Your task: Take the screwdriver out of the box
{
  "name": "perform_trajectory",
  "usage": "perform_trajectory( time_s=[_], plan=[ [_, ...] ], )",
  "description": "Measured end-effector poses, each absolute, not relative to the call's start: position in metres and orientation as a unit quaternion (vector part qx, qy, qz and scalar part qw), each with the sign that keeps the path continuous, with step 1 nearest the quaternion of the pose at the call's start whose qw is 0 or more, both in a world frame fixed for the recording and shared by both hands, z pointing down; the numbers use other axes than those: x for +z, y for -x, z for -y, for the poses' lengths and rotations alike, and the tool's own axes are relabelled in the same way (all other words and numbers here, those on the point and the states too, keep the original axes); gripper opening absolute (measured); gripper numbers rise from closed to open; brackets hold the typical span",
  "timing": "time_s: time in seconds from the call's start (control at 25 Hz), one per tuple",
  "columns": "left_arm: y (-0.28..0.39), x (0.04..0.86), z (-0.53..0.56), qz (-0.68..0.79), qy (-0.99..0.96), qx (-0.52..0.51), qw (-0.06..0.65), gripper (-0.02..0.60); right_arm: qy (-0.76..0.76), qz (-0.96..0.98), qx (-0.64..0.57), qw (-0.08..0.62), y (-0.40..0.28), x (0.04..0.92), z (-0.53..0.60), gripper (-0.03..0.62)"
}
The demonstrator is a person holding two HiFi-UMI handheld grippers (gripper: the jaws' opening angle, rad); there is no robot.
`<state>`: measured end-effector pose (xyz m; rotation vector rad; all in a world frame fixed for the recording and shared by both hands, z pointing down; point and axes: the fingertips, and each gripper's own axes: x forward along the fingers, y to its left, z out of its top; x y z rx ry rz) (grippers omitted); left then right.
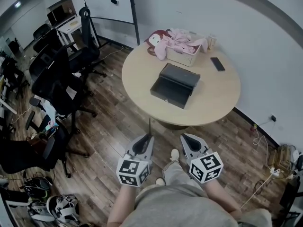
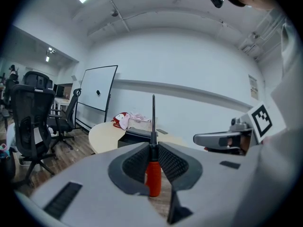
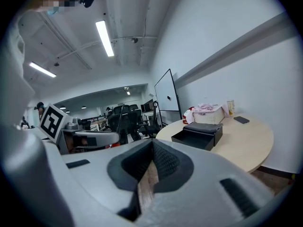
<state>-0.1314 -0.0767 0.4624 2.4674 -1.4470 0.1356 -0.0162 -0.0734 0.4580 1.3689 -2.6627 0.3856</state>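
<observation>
Left gripper view: a slim screwdriver with a red plastic handle and dark steel shaft (image 2: 153, 176) stands upright between the jaws of the left gripper (image 2: 153, 145). The ridged pads clamp it where handle meets shaft. The jaws are only narrowly apart, the handle hangs below them and the shaft rises above. The grasp looks centred.

Head view: a black rectangular box with its lid swung open (image 1: 175, 85) sits near the middle of the round pale-wood table (image 1: 213, 105). Both grippers are low in front of the person, well clear of the table's near edge, so the screwdriver is out of the box. Judged: removal done, only carry-off or set-down left.

For that, hold the clamp steady and point the shaft away from the body and from the right gripper (image 3: 151, 143) just beside it. Squeezing harder could twist the round handle out.

Right gripper view: jaws closed tip to tip, nothing between them.
</observation>
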Motion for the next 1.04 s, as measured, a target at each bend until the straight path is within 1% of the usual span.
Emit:
perform_trajectory(
  time_s=[0.16, 1.04],
  plan=[
    [0.131, 0.460, 0.076, 0.498, -0.855, 0.043, 0.141, 0.052, -0.450, 0.883, 0.115, 0.075, 0.019, 0.458, 0.071, 0.000],
    [0.124, 0.453, 0.079, 0.492, -0.859, 0.034, 0.139, 0.052, -0.458, 0.881, 0.104, 0.061, 0.016, 0.447, 0.074, 0.000]
  ],
)
